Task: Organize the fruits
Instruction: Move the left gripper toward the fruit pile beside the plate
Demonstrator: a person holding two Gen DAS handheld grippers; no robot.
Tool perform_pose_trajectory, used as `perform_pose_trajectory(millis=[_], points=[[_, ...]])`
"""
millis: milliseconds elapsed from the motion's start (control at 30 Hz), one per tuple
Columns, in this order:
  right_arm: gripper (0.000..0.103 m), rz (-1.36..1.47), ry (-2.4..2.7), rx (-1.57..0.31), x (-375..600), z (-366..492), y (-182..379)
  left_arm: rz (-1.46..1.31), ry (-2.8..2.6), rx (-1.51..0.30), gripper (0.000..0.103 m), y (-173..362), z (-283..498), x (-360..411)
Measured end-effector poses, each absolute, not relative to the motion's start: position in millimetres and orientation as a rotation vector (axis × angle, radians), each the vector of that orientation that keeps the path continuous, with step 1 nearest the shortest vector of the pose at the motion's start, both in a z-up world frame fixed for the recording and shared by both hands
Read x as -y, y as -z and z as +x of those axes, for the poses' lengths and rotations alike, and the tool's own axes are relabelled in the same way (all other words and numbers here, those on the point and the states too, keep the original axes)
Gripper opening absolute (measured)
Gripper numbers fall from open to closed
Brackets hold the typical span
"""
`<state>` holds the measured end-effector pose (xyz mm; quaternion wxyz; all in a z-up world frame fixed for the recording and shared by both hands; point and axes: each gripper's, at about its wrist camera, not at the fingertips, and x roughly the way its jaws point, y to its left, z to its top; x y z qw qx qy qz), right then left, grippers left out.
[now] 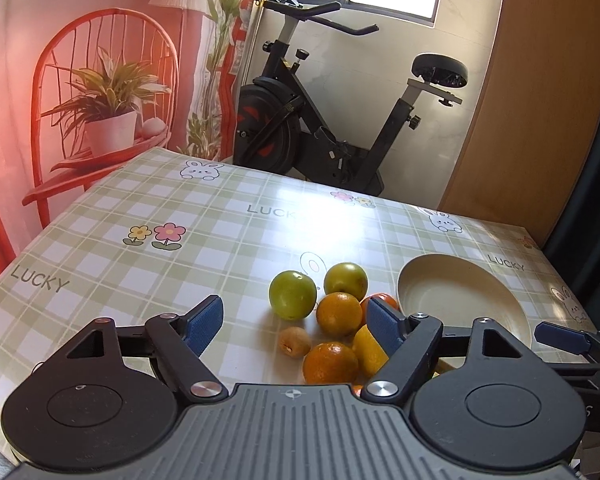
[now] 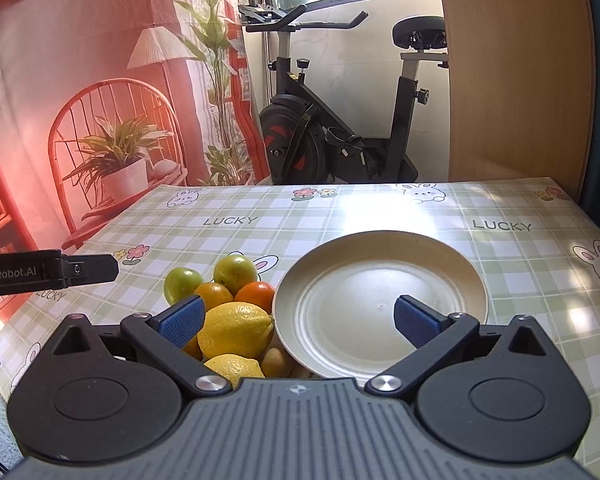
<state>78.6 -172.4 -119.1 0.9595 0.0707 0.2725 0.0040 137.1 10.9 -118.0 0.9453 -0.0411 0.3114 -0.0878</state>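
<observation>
A pile of fruit lies on the checked tablecloth left of an empty cream plate (image 1: 460, 300) (image 2: 380, 264). It holds two green fruits (image 1: 293, 299) (image 2: 236, 272), several oranges (image 1: 339, 314) (image 2: 256, 294), two lemons (image 2: 236, 330) and a small brown fruit (image 1: 295, 342). My left gripper (image 1: 296, 316) hovers open just before the pile, with the green fruit and an orange showing between its blue pads and nothing gripped. My right gripper (image 2: 298, 312) is open too, its left pad beside the big lemon and its right pad over the plate. A lemon (image 1: 370, 350) is partly hidden behind the left gripper's right finger.
The table (image 2: 520, 272) ends at the far side, where an exercise bike (image 1: 320, 128) stands on the floor. A wooden panel (image 1: 540, 100) rises at the right and a printed curtain hangs at the left. The left gripper's finger (image 2: 88, 270) reaches in from the left edge.
</observation>
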Motion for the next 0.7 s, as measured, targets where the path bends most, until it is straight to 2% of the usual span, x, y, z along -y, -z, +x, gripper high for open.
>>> perform_pose_trajectory(millis=[367,700], points=[[0.102,0.052,-0.069,-0.616,154.0,71.7,137.9,-0.027,0.154,-0.712,0.08,127.0,132.7,-6.6],[0.102,0.028,-0.117,-0.663,146.3,71.1,147.7,-0.006,0.15,-0.656,0.081,128.7,127.3,-4.9]])
